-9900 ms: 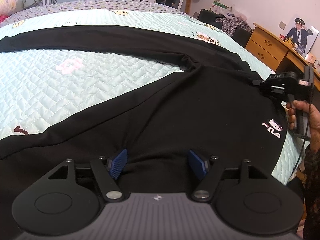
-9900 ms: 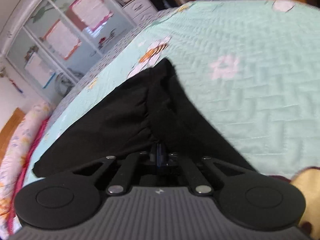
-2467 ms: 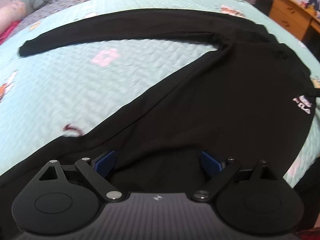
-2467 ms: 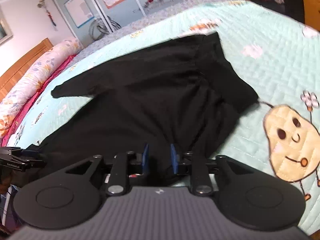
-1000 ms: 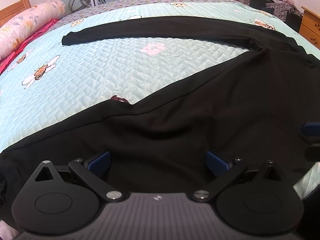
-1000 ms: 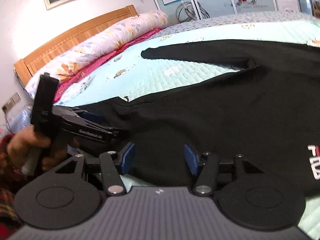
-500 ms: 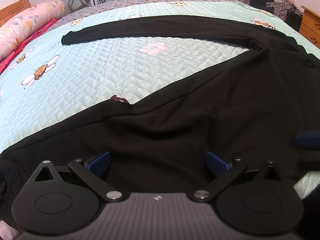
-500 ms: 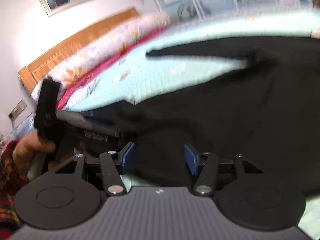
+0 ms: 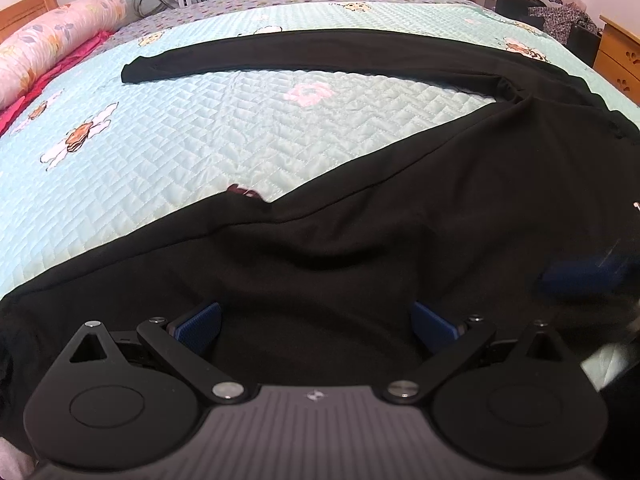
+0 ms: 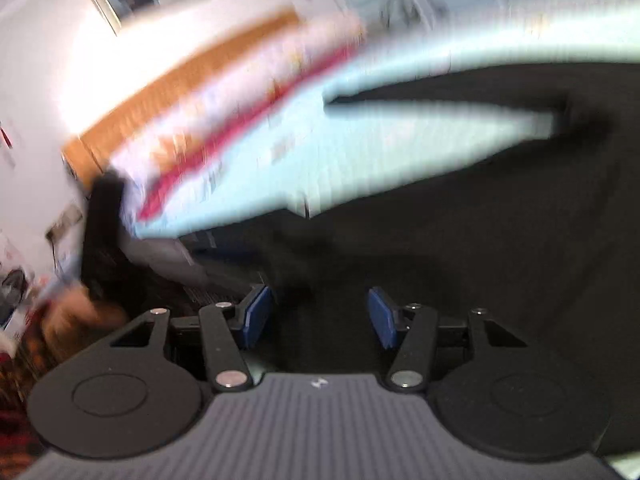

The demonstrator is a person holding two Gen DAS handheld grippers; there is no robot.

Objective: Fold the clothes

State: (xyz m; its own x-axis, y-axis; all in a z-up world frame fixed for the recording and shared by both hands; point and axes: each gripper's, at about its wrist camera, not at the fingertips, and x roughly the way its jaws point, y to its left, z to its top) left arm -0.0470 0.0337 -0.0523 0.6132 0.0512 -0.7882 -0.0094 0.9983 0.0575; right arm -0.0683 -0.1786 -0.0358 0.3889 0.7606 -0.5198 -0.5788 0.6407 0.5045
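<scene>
Bed (image 9: 224, 136), quilted: black long-sleeved top (image 9: 460, 208) lies spread flat, one sleeve outstretched.
Left tool (image 9: 316, 322) and right tool (image 10: 318, 314) both spread over its hem, empty; I risk pinching one layer only, dragging wrinkles.

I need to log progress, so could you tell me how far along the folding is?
Early. Done: the black long-sleeved top lies spread on the quilted turquoise bedspread, one sleeve stretched out. In hand: nothing; the left tongs and right tongs are open over it. Left: every fold.
</scene>
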